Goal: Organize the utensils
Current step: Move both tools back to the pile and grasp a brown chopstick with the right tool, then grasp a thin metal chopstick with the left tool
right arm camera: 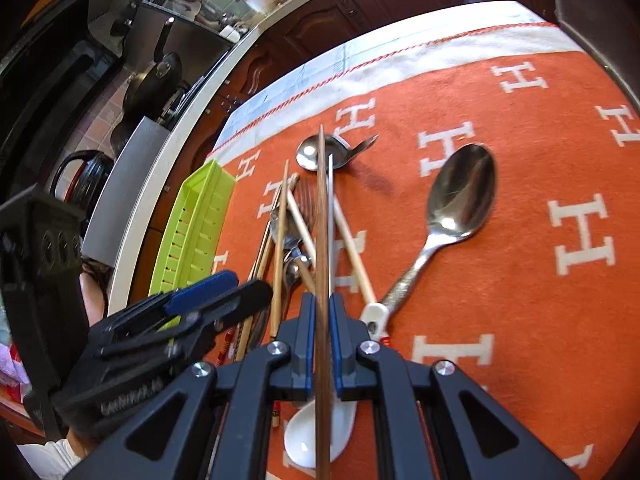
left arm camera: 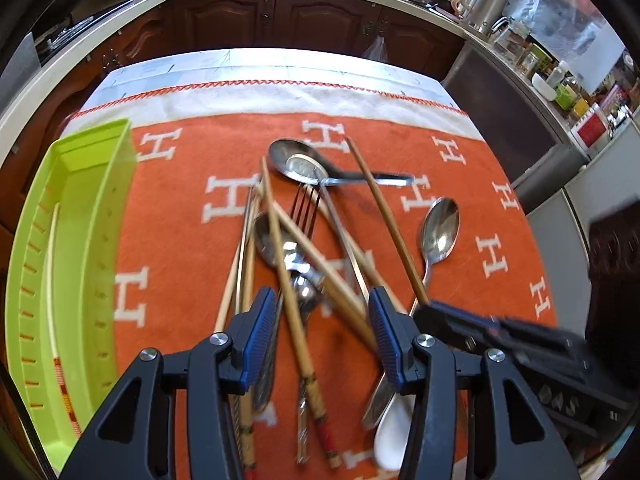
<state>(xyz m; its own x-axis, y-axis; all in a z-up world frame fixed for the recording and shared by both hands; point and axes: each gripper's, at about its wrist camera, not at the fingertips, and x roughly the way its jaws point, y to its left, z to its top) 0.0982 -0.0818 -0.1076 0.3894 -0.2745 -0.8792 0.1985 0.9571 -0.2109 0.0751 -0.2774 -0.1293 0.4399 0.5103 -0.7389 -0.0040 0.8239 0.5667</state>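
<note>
A pile of utensils lies on an orange cloth (left arm camera: 180,240): wooden chopsticks (left arm camera: 294,308), a fork (left arm camera: 305,208), metal spoons (left arm camera: 438,236) and a white ceramic spoon (left arm camera: 394,436). My left gripper (left arm camera: 322,312) is open, its jaws spread over the pile's near end. My right gripper (right arm camera: 322,312) is shut on a dark wooden chopstick (right arm camera: 322,220), which runs forward between its pads. In the left wrist view the right gripper (left arm camera: 432,310) holds that chopstick (left arm camera: 384,216) at its near end. A lime green tray (left arm camera: 76,248) stands at the left, with one chopstick (left arm camera: 50,280) inside.
The cloth covers a table (left arm camera: 260,64) with a white border strip at the far edge. Dark cabinets (left arm camera: 280,16) and a cluttered counter (left arm camera: 560,80) lie beyond. In the right wrist view a large spoon (right arm camera: 460,200) lies right of the pile, and the tray (right arm camera: 196,228) lies left of it.
</note>
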